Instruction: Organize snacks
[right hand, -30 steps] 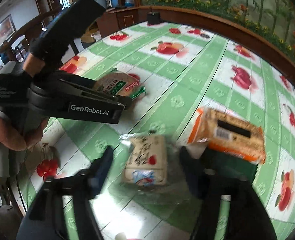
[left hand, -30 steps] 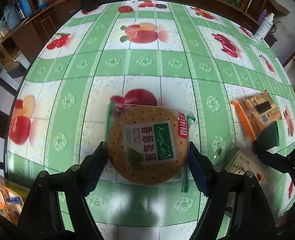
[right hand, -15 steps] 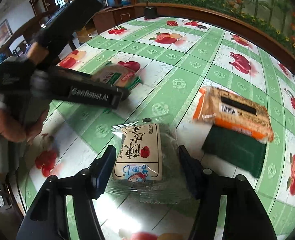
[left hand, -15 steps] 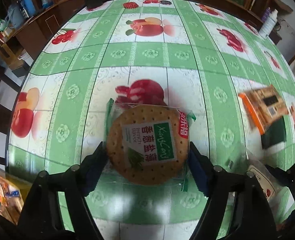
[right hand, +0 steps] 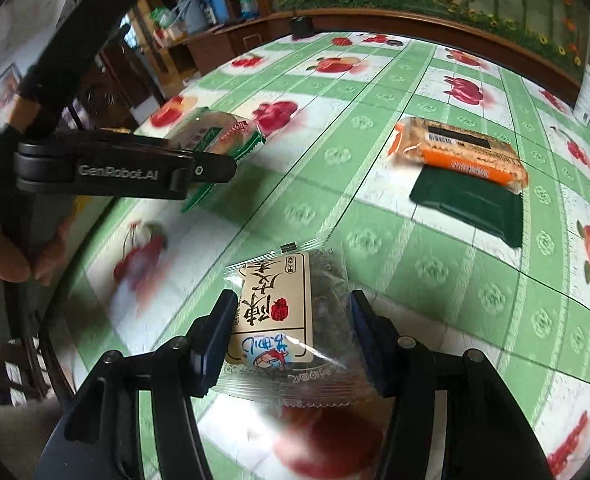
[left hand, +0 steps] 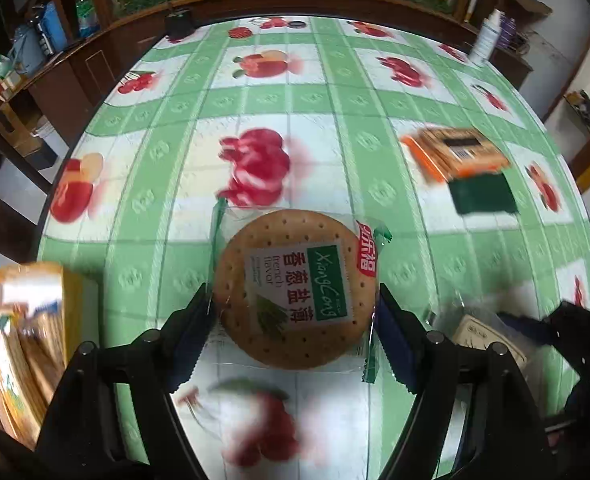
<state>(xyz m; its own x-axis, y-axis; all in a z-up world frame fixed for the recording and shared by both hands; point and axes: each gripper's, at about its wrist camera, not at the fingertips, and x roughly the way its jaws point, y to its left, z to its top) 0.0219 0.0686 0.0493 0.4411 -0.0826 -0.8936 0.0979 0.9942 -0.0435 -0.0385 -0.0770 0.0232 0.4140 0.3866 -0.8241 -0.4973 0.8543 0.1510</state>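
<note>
We see even daylight on the glossy bench (left hand: pixel 335 184), with a pale sheen on the white squares nearest the cracker pack (left hand: pixel 295 288), which is sharp. Farther from that pack the fruit prints smear with motion blur, as do the orange packet (left hand: pixel 455 152) and the yellow bag (left hand: pixel 23 340). Fisheye bending curves the bench rim, and corners go black. The clear wrapper (right hand: pixel 291 320) shows small glints.

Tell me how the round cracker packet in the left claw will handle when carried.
The round cracker packet probably feels light and stiff, since one flat biscuit fills the wrapper. It looks fragile: the left claw grips its edges, so a hard squeeze could snap it. The glossy film may be slippery.
</note>
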